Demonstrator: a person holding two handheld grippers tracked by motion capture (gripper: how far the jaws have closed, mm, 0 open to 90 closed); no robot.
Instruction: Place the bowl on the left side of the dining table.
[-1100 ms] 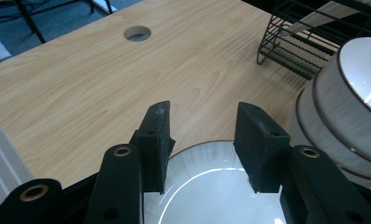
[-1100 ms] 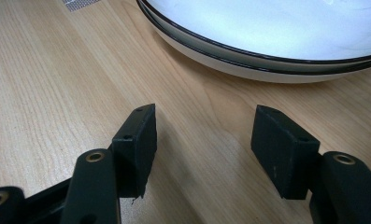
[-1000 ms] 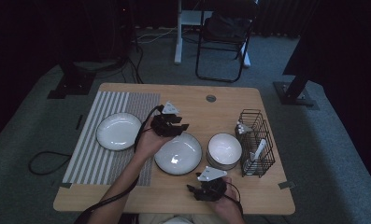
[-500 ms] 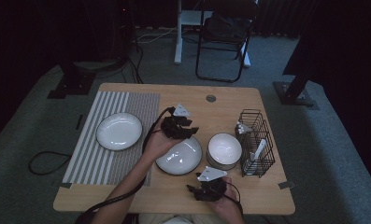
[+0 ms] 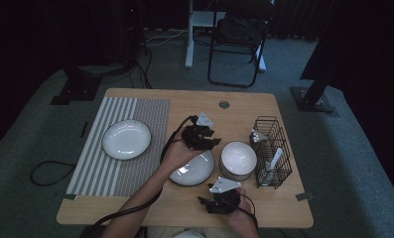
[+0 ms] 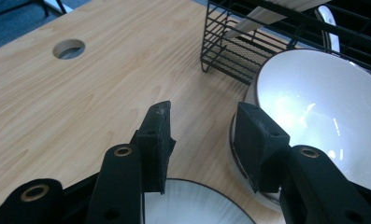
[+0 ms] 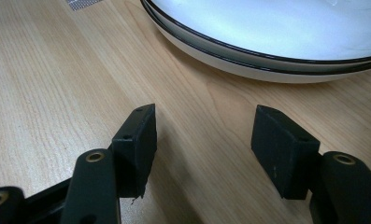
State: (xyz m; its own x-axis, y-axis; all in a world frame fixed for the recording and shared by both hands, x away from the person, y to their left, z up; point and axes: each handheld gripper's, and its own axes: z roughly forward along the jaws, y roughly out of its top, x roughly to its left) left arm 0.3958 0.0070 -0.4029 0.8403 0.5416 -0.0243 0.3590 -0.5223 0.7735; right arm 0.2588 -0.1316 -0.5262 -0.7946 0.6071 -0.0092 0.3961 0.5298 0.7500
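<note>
The wire rack [image 6: 286,42] and white bowl [image 6: 323,107] are cut off by the left gripper view's edge.

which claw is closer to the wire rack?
Left. The left claw hovers past the middle plate's far edge, beside the bowl next to the wire rack. The right claw sits at the table's near edge.

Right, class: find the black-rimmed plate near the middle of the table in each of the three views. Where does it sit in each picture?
High view: the black-rimmed plate lies near the table's middle, partly under the left hand.
Left gripper view: it is at the bottom edge, between the tool's open jaws.
Right gripper view: it runs across the top right, beyond the open jaws.
Shared landmark: the wooden table under the plate.
</note>
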